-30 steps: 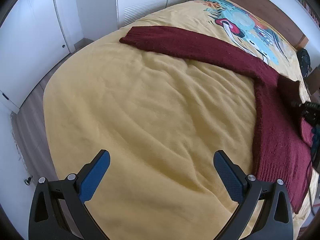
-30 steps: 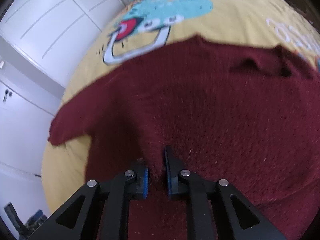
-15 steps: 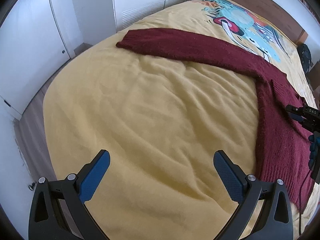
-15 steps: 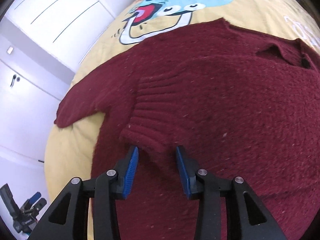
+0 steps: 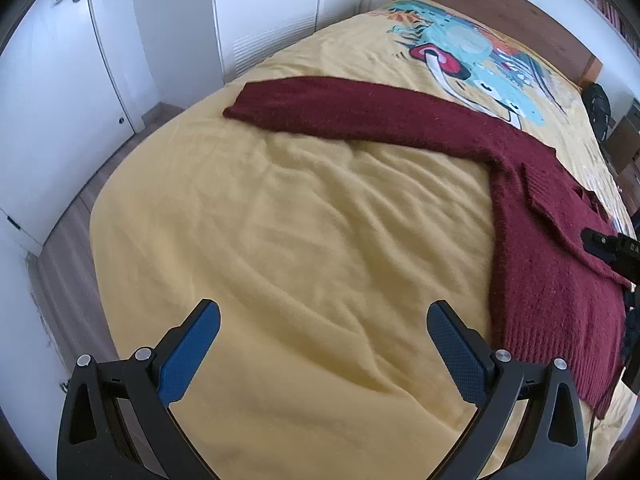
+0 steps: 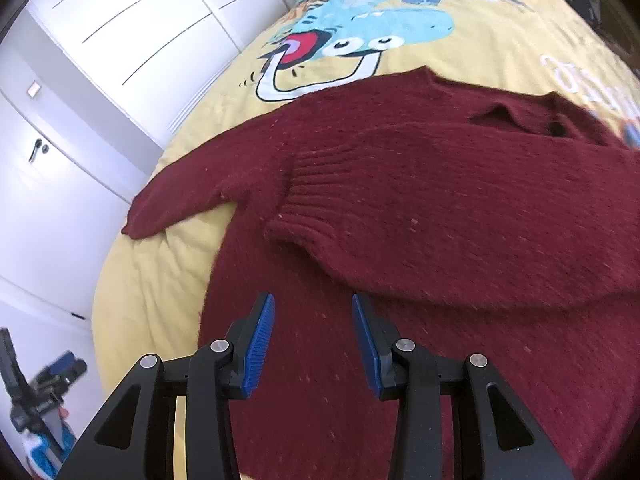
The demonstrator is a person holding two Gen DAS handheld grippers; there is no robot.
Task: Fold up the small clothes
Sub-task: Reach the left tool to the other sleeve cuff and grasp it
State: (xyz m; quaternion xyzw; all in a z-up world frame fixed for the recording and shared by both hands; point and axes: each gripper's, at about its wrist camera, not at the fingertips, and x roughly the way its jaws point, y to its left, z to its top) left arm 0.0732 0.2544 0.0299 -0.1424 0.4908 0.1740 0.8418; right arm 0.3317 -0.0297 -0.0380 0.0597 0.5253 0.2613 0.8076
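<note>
A dark red knitted sweater [image 6: 460, 216] lies flat on the yellow bedspread [image 5: 280, 220], one sleeve folded across its body, the other sleeve [image 5: 360, 112] stretched out toward the bed's edge. The right tool [image 6: 313, 316] hovers just over the knit, jaws parted and empty; the left tool [image 5: 323, 342] hangs wide open above bare bedspread. The wool looks soft, thick and limp, likely to sag and drag; the ribbed cuff [image 6: 308, 196] probably offers the firmest pinch.

A dark red knit sweater [image 6: 460, 216] lies flat on the bed, one sleeve folded across its body, the other stretched out.
</note>
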